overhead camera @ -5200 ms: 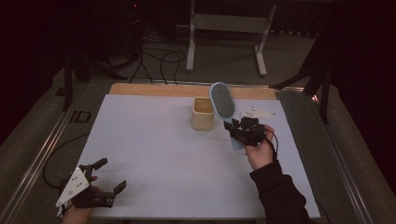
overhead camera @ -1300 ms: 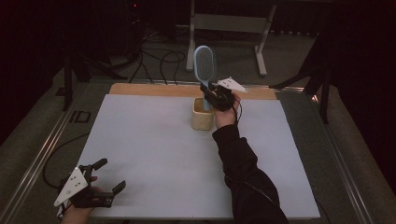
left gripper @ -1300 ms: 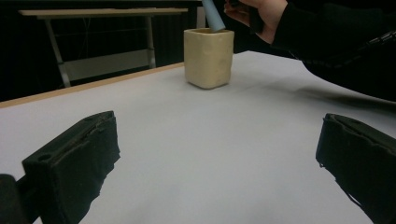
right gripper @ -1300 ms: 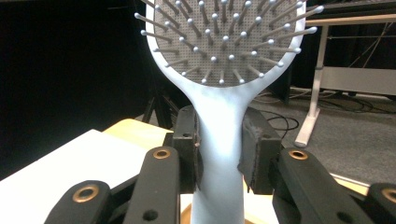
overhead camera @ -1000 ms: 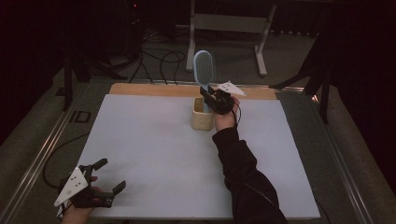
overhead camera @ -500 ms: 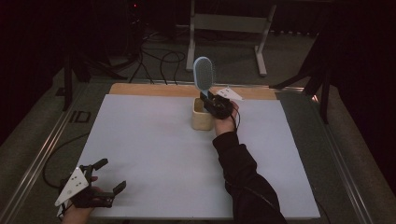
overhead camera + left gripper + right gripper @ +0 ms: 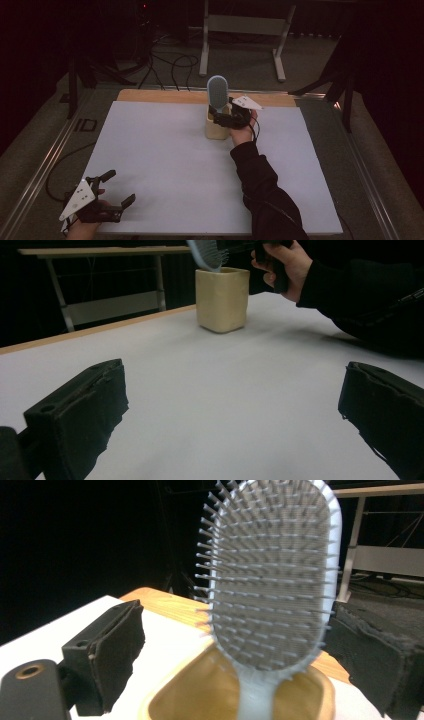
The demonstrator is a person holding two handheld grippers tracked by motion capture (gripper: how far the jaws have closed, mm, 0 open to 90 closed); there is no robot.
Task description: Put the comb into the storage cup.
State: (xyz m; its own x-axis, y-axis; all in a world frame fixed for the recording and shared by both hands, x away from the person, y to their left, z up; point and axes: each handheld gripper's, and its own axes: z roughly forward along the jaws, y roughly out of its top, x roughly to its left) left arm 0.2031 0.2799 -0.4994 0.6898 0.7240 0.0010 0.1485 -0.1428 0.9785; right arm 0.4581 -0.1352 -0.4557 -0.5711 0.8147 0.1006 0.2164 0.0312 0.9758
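A pale blue hairbrush [image 7: 217, 92] stands upright with its handle down in a beige cup [image 7: 216, 129] at the far middle of the white table. My right gripper [image 7: 222, 119] sits just right of the cup, level with its rim. Its jaws have just been opening, and in the right gripper view the hairbrush [image 7: 275, 575] stands between them over the cup [image 7: 165, 702], with both pads apart from it. My left gripper [image 7: 120, 186] rests open and holds nothing at the near left corner. In the left gripper view the cup [image 7: 222, 299] stands far ahead of it.
The white table top [image 7: 165, 165] has a wooden strip [image 7: 160, 96] along its far edge. Behind it are a metal stand [image 7: 245, 30] and cables [image 7: 165, 60] on the floor. The person's dark right sleeve [image 7: 260, 190] lies across the table's right half.
The right hand carried the hairbrush from right of the cup to above it and lowered the handle into the cup. Its jaws have spread off the brush. The left gripper has not moved.
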